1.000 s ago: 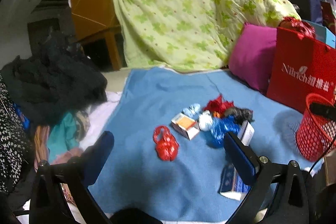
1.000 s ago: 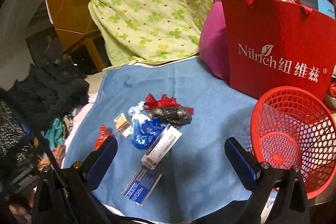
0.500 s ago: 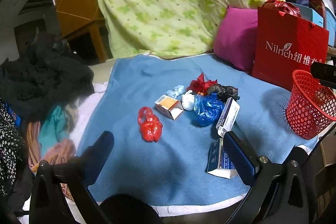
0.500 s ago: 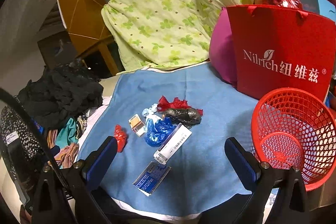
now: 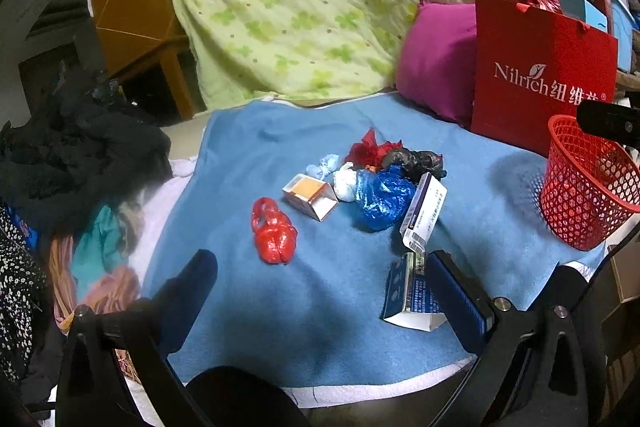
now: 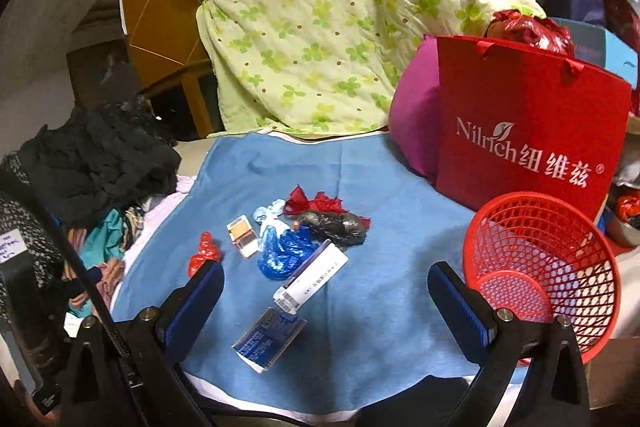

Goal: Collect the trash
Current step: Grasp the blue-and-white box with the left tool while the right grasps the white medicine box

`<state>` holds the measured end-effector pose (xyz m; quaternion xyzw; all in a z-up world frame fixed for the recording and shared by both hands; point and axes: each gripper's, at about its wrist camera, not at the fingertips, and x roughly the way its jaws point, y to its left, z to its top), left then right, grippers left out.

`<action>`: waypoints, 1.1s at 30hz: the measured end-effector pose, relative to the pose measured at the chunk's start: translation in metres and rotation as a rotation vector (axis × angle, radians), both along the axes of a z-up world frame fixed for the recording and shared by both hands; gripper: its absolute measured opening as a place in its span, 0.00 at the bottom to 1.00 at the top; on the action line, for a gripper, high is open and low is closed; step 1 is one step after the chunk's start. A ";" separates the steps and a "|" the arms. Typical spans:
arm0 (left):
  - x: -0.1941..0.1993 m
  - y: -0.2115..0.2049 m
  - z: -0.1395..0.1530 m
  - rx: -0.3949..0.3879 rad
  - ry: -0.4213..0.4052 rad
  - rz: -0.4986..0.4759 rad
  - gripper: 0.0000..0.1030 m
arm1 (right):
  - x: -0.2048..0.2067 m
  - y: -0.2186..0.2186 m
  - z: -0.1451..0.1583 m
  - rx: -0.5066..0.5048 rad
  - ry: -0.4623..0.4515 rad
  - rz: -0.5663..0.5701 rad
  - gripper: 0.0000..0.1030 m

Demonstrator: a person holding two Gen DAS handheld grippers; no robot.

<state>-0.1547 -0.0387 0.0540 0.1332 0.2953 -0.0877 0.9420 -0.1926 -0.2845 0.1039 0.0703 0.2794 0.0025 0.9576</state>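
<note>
Trash lies on a blue blanket (image 5: 248, 147): a red plastic bag (image 5: 274, 229), an orange-topped carton (image 5: 310, 195), a white wad (image 5: 345, 183), a blue bag (image 5: 382, 199), a black bag (image 5: 420, 161), red wrapping (image 5: 366, 149), a long white box (image 5: 424, 213) and a blue box (image 5: 412, 291). A red mesh basket (image 6: 540, 267) stands at the right edge. My left gripper (image 5: 320, 267) is open and empty, above the blanket's near part. My right gripper (image 6: 326, 283) is open and empty, left of the basket.
A red Nilrich paper bag (image 6: 528, 131) and a magenta pillow (image 6: 414, 123) stand behind the basket. A green clover quilt (image 6: 332, 27) is heaped at the back. Dark clothes (image 5: 76, 155) pile up on the left. The blanket's front edge (image 6: 320, 407) is near.
Both cameras have drawn back and shifted, so the trash pile and the basket sit differently in view. Both grippers have stayed open and empty. Nothing on the blanket has moved.
</note>
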 end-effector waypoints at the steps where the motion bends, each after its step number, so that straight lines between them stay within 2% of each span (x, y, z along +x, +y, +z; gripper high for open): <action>1: 0.000 -0.001 -0.001 0.002 0.002 -0.003 1.00 | 0.000 0.001 0.000 -0.005 -0.002 0.000 1.00; 20: 0.004 -0.019 -0.027 0.030 0.077 -0.044 1.00 | 0.001 -0.001 -0.003 -0.019 0.009 -0.015 1.00; 33: 0.011 -0.024 -0.039 0.012 0.119 -0.064 1.00 | 0.007 -0.003 -0.010 -0.010 0.029 -0.015 1.00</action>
